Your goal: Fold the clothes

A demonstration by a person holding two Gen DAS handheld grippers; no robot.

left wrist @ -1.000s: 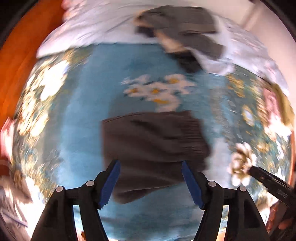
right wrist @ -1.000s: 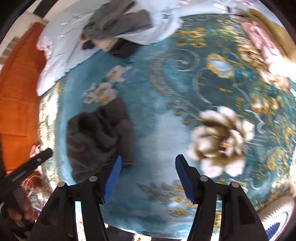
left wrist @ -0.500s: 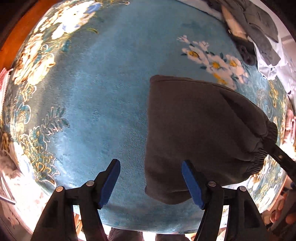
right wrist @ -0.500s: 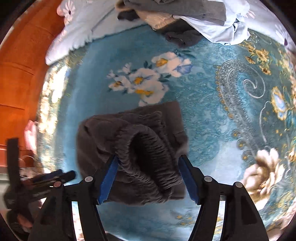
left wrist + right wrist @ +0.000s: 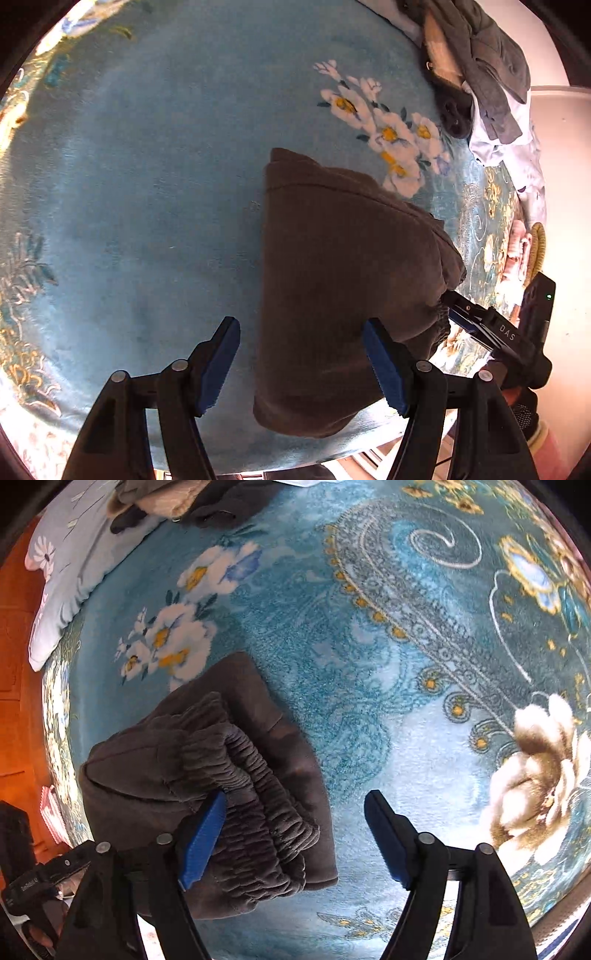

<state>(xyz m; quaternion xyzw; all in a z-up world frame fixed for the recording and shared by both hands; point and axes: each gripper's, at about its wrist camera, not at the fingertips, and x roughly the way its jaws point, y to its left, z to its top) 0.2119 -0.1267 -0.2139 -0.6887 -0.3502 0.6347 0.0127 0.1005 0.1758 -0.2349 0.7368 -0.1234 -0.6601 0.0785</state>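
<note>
the dark grey pants (image 5: 343,280) lie folded on the blue flowered blanket (image 5: 147,184), below its white flower cluster (image 5: 384,129). both the left claw (image 5: 301,363) and right claw (image 5: 295,843) are open, gripping nothing. to finish well, press the gathered waistband (image 5: 251,812) flat and square the edges. "das" reads on the right tool's body.

the left tongs (image 5: 301,363) gape wide above a folded dark brown garment (image 5: 343,280) lying on the blue floral blanket (image 5: 147,166), while the right tongs (image 5: 456,308) touch the garment's gathered waistband edge.
</note>
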